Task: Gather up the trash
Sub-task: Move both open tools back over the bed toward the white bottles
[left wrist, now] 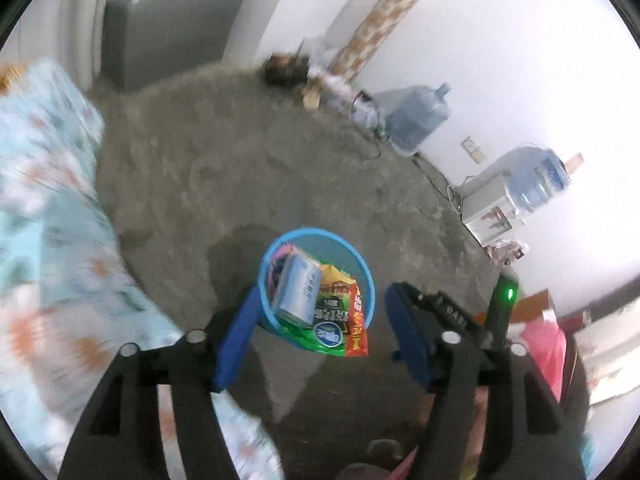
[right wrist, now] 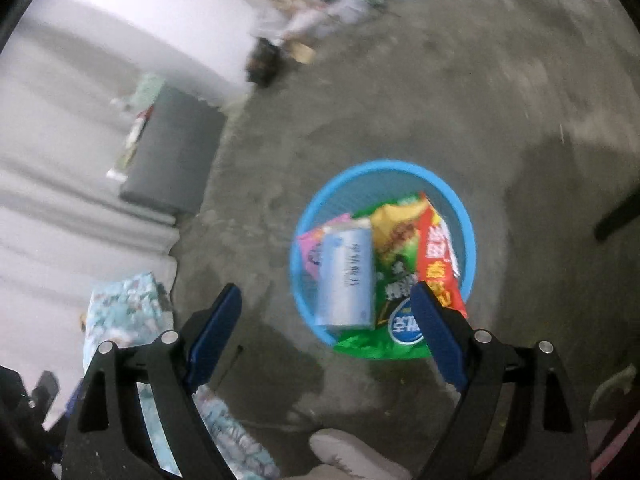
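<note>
Motion blur; blown-out walls; fisheye warp

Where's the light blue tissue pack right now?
The light blue tissue pack lies in the round blue plastic basket on the floor, left of the green snack bag.
</note>
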{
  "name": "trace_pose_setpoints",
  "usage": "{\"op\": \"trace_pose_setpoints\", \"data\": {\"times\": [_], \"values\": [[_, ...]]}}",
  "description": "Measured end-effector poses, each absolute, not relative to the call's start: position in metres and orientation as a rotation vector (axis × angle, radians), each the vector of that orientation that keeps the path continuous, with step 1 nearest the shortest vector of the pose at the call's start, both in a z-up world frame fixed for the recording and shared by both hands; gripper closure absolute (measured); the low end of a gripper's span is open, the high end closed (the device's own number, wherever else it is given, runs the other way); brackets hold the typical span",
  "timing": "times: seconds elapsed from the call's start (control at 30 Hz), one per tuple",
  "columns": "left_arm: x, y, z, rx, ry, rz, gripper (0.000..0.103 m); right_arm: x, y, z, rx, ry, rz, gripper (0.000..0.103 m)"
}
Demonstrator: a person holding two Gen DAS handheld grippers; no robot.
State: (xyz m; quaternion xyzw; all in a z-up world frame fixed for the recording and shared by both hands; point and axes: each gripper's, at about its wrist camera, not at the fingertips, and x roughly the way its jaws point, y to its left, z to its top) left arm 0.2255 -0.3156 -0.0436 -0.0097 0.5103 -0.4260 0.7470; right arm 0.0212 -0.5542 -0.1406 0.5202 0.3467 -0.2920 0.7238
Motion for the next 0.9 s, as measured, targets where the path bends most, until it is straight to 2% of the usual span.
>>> {"op": "trace_pose_setpoints", "data": {"times": [0.17, 0.5, 0.7, 0.9], "values": [[0.197, -0.230, 0.000, -0.005, 0.970, -0.940, 0.026, 0.049, -0.523, -0.086, 1.011, 0.766, -0.520, 0.020], [0.168, -0.015, 0.030, -0.079, 0.752, -0.567, 0.021, 0.099, -0.437, 0.010, 0.833, 0.728, -0.204, 0.020], [0.173, 0.098, 0.026, -0.185, 0.686, -0.343, 0.020, 0.140, -0.379, 0.022, 0.836, 0.797, -0.021, 0.020], [0.207, 0.163, 0.020, -0.307, 0.681, -0.236, 0.021, 0.194, -0.289, 0.023, 0.943, 0.856, 0.259, 0.020]]}}
